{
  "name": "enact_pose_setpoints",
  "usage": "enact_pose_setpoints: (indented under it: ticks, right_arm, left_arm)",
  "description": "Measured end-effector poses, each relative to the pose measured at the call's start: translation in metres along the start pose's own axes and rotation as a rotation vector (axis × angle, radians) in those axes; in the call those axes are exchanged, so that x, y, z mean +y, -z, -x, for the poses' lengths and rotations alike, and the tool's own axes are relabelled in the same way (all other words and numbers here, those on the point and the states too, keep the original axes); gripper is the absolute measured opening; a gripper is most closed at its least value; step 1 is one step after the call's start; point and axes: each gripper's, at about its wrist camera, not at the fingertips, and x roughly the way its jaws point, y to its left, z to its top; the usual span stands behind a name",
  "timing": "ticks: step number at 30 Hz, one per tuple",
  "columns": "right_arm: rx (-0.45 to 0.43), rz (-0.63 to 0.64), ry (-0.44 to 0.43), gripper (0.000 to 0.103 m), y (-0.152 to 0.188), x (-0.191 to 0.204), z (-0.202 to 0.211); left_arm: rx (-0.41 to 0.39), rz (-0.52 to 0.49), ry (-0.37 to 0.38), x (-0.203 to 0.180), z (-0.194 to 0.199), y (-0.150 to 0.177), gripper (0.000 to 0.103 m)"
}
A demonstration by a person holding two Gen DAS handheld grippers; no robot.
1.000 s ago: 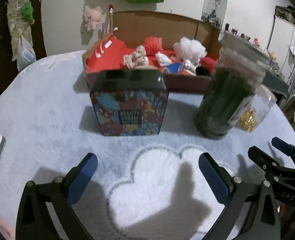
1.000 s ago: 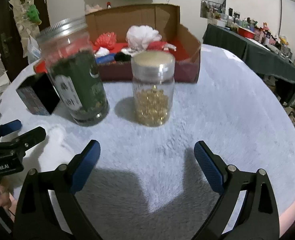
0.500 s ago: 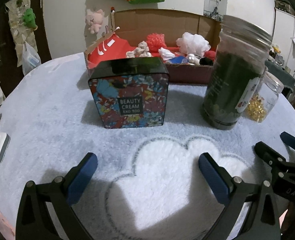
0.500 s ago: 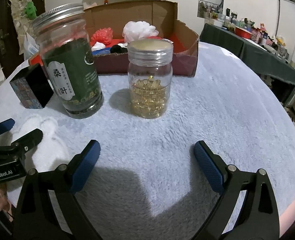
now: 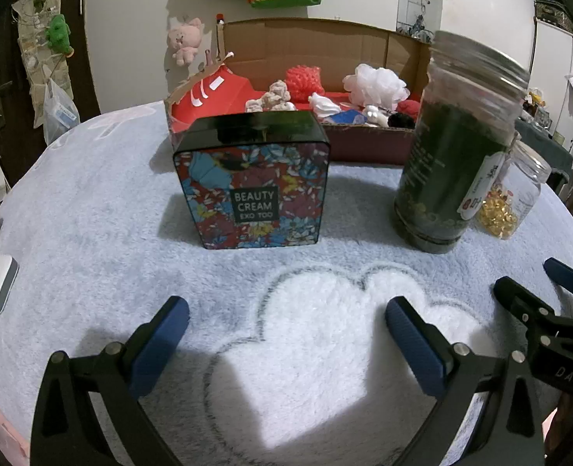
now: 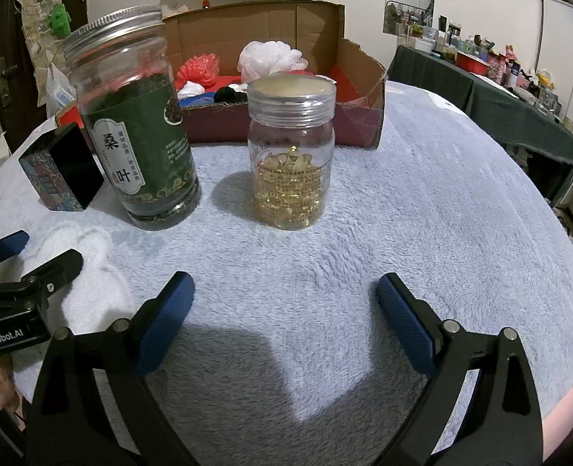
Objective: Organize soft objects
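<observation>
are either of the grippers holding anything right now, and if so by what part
Nothing is held. The left gripper and right gripper are both open over the fluffy blanket.

green jar, capsule jar, open tongs

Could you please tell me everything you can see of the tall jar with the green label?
The green-label jar is a tall clear container with a ribbed silver screw lid, shut, filled most of the way with dark dried leaves. A dark green wrap label carries white Chinese characters. It stands upright on the pale blue fleecy cover, between the floral tin and the capsule jar, in front of the cardboard box. Neither gripper touches it.
</observation>
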Motion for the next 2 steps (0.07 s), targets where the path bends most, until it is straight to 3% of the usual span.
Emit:
enact_pose_setpoints:
  ticks: [2]
  right_arm:
    - [0.0, 0.001, 0.001, 0.097, 0.0, 0.0001, 0.0]
  left_arm:
    - [0.0, 0.0, 0.0, 0.0, -0.0007, -0.0007, 0.103]
